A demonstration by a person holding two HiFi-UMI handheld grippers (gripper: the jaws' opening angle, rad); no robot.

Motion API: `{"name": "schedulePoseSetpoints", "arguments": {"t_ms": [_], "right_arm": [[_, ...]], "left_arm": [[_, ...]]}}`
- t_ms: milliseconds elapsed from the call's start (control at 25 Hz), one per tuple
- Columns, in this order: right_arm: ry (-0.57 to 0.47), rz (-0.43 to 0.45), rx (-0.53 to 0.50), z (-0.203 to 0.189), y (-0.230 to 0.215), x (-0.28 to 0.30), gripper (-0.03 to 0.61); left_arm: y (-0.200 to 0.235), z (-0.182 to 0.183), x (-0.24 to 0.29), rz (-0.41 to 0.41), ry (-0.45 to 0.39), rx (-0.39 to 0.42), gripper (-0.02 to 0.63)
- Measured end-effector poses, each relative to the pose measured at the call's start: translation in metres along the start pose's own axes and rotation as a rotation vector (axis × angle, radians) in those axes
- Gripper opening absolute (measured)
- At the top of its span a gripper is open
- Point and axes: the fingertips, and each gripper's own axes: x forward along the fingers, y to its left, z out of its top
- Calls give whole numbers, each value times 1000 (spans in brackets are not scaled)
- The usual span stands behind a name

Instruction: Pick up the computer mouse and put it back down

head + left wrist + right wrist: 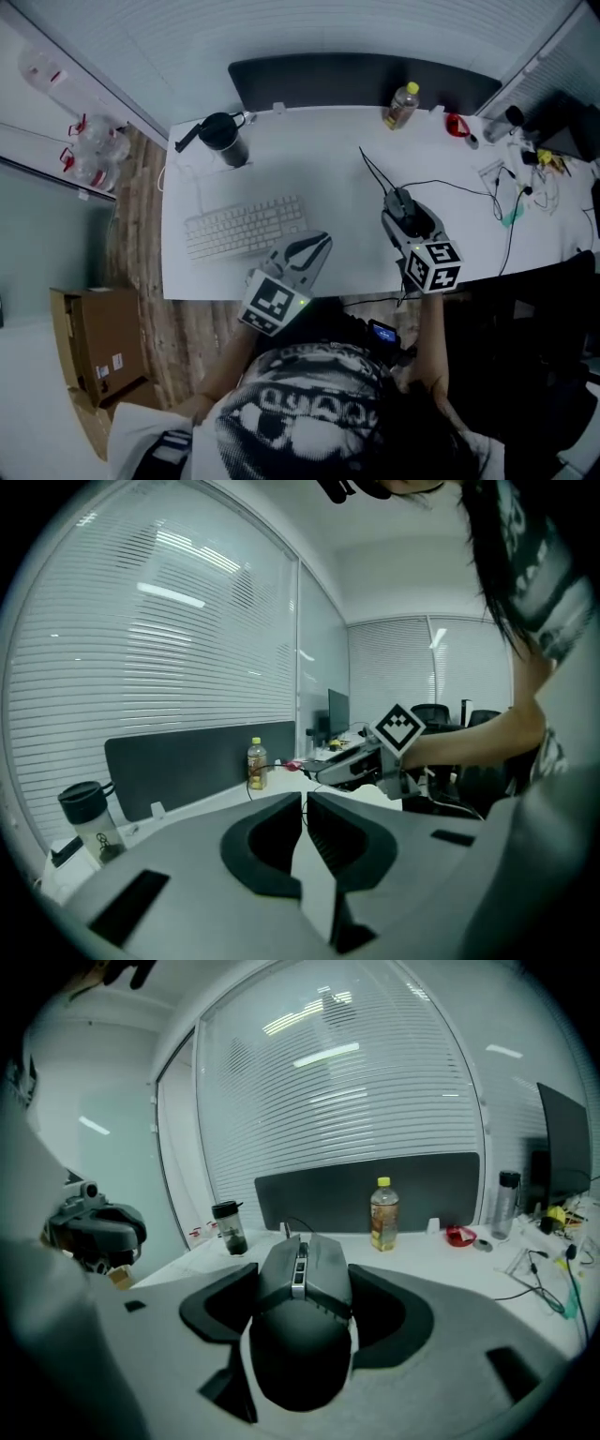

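Right gripper clasps the computer mouse — dark, matte, angular.

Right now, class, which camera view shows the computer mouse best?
The right gripper view: the computer mouse fills the frame, held in the right claw. The head view shows it small and dark. The left gripper view shows only the distant right claw, no mouse discernible.

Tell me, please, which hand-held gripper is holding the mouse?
The right hand-held gripper, jaws closed on the mouse; the left hand-held gripper is shut and empty.
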Motion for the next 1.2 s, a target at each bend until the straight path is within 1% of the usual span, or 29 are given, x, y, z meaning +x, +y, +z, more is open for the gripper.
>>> {"name": "schedulePoseSetpoints", "arguments": {"t_ms": [160, 280, 440, 600, 760, 960, 1200], "right_arm": [[30, -76, -22, 3, -46, 13, 301], [52, -122, -17, 1, -81, 32, 301], [107, -170, -3, -11, -122, 67, 301], [182, -199, 30, -35, -156, 103, 301], [250, -202, 68, -62, -175, 134, 301], [338, -223, 67, -93, -186, 153, 301], [270, -213, 202, -95, -191, 162, 308]], "left_arm": [[2, 4, 20, -47, -3, 1, 16], [7, 4, 33, -67, 1, -4, 15], [21, 3, 44, -68, 16, -12, 15], [35, 1, 50, -50, 28, -33, 15], [48, -5, 51, -26, 52, -41, 15], [58, -11, 50, -4, 69, -49, 15], [66, -14, 48, 19, 78, -56, 15]]}}
